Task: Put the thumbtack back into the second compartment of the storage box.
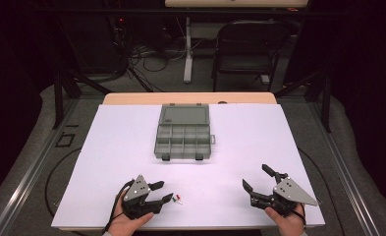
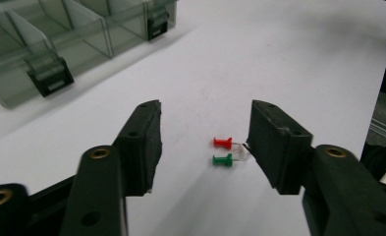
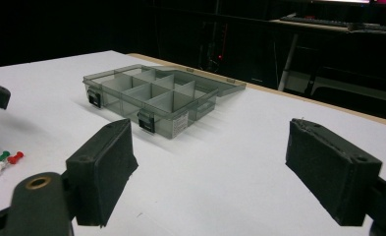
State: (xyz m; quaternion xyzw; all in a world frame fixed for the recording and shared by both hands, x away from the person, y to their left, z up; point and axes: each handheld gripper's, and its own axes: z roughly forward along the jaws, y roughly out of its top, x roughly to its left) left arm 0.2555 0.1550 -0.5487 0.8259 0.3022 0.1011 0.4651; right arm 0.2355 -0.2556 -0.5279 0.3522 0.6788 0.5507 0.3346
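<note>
Three push pins lie together on the white sheet near the front: a red pin (image 2: 223, 142), a green pin (image 2: 223, 160) and a clear white pin (image 2: 242, 153); in the high view the pins (image 1: 178, 199) are a tiny cluster. My left gripper (image 1: 166, 191) is low over them, jaws open, with the pins between the jaws (image 2: 204, 105) and close to the right-hand one. The white pin seems to touch that jaw's tip. My right gripper (image 1: 254, 176) hovers open and empty at the front right (image 3: 210, 128). An open grey compartment box (image 1: 184, 132) sits mid-table.
The box (image 3: 151, 96) has its lid folded back and its several compartments look empty. A white sheet (image 1: 107, 147) covers the wooden table. A chair (image 1: 249, 46) and a desk leg stand beyond the far edge.
</note>
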